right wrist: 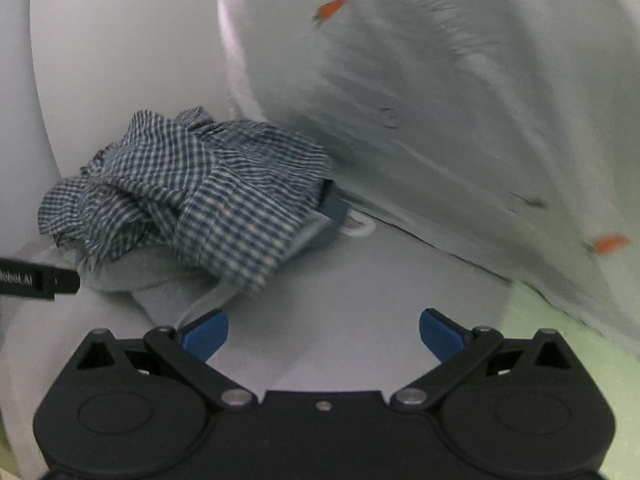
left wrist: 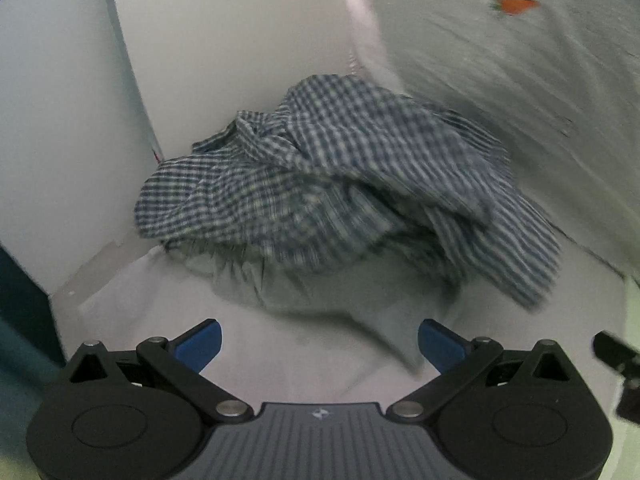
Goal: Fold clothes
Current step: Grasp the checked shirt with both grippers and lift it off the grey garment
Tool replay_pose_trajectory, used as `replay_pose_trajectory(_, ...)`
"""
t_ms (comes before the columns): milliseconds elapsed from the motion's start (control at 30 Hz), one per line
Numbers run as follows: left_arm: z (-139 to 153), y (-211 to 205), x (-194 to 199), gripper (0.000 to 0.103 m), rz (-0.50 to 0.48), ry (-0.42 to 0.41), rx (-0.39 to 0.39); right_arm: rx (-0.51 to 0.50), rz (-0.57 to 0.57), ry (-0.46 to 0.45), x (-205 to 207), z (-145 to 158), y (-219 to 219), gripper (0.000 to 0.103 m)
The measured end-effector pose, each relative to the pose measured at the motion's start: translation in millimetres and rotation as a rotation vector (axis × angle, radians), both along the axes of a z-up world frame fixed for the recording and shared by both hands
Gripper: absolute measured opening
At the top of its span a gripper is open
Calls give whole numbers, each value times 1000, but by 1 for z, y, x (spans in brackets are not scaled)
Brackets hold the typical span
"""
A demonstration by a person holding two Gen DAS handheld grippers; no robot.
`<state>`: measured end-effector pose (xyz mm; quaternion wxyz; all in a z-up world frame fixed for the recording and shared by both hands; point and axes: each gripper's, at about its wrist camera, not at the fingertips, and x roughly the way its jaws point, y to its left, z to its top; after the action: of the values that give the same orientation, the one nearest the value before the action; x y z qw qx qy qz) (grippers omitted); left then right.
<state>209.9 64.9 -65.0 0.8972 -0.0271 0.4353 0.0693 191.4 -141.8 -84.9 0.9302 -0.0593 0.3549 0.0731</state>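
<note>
Ahead of my left gripper (left wrist: 319,345), whose blue fingers stand wide apart and hold nothing, lies one crumpled blue-and-white checked shirt (left wrist: 340,184), heaped on a pale grey garment (left wrist: 280,280) on the white surface (left wrist: 280,360). From the right wrist, my right gripper (right wrist: 324,334) is likewise spread and holds nothing; the same shirt (right wrist: 192,192) sits ahead to its left, beside a white carrot-print cloth (right wrist: 460,100).

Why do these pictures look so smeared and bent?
Left wrist view: motion blur streaks the checked shirt and the carrot-print sheet; the fisheye lens curves the wall. Right wrist view: the sheet is smeared too, the shirt sharper; lighting soft, no glare.
</note>
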Motion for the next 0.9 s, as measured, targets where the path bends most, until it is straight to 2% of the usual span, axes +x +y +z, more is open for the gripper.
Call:
replay_pose_trajectory(100,-9,13,38,102,20,8,-46,-29,109,11,39,-16,26,102)
replay_pose_trajectory(200,-16,17,65,96,5,3,-77,-89,203,-1,62,-28,52,93)
replay_pose_trajectory(267,-18,18,79,77,-24,-7,-98,-123,235,-16,72,-34,64,83)
replay_pose_trajectory(300,-18,18,85,68,-38,-12,-110,-112,235,-19,74,-35,66,66)
replay_pose_trajectory(333,-18,17,88,46,-49,-16,-122,-94,232,-19,76,-35,67,40)
replay_pose_trajectory(367,-18,17,89,34,-54,-19,-128,-58,219,-7,76,-35,65,31)
replay_pose_trajectory(400,-17,16,89,30,-50,-20,-124,-20,209,3,75,-34,62,22)
replay_pose_trajectory(433,-15,15,88,20,-47,-26,-118,1,204,0,72,-34,59,17)
replay_pose_trajectory(467,-12,13,85,16,-48,-36,-107,5,198,-13,66,-33,57,14)
replay_pose_trajectory(533,-6,8,78,12,-57,-52,-82,-8,181,-42,56,-31,58,8)
replay_pose_trajectory(667,12,-2,51,8,-85,-102,-41,32,103,-75,31,-17,44,5)
replay_pose_trajectory(767,32,-8,23,8,-114,-131,-71,37,53,-103,11,-9,34,3)
replay_pose_trajectory(900,57,-30,-23,7,-204,-159,-104,43,-48,-148,-25,3,4,3)
